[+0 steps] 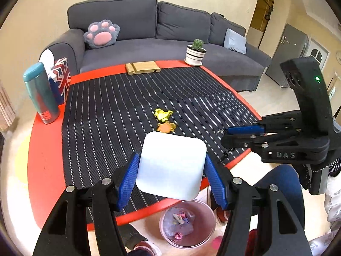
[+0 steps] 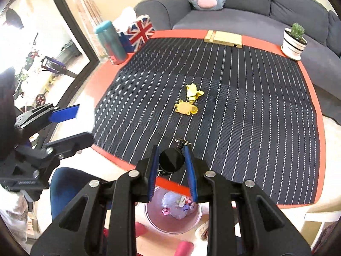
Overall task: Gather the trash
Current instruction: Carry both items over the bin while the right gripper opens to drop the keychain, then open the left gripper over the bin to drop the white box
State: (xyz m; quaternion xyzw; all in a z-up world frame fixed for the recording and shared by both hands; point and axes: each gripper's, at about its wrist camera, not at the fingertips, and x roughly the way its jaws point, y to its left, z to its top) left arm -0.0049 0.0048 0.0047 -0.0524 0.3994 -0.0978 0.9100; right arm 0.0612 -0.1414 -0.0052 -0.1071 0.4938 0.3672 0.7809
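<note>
My left gripper [image 1: 171,170] is shut on a white square plate [image 1: 170,166], held above the table's near edge and the pink trash bin [image 1: 187,224] on the floor. My right gripper [image 2: 172,162] is shut on a black round disc with a keychain [image 2: 171,160], over the table's near edge above the bin [image 2: 173,211]; it also shows at the right in the left wrist view [image 1: 245,131]. A crumpled yellow scrap [image 1: 163,114] and an orange-yellow bear-shaped piece [image 1: 167,127] lie mid-table; both also show in the right wrist view, scrap [image 2: 192,90], bear piece [image 2: 186,107].
The table has a red rim [image 1: 42,160] and a striped dark mat [image 1: 106,117]. At its far side stand a teal bottle [image 1: 40,93], a Union Jack tissue box [image 1: 61,76], a wooden stand [image 1: 142,67] and a potted cactus [image 1: 196,52]. A grey sofa [image 1: 159,32] is behind.
</note>
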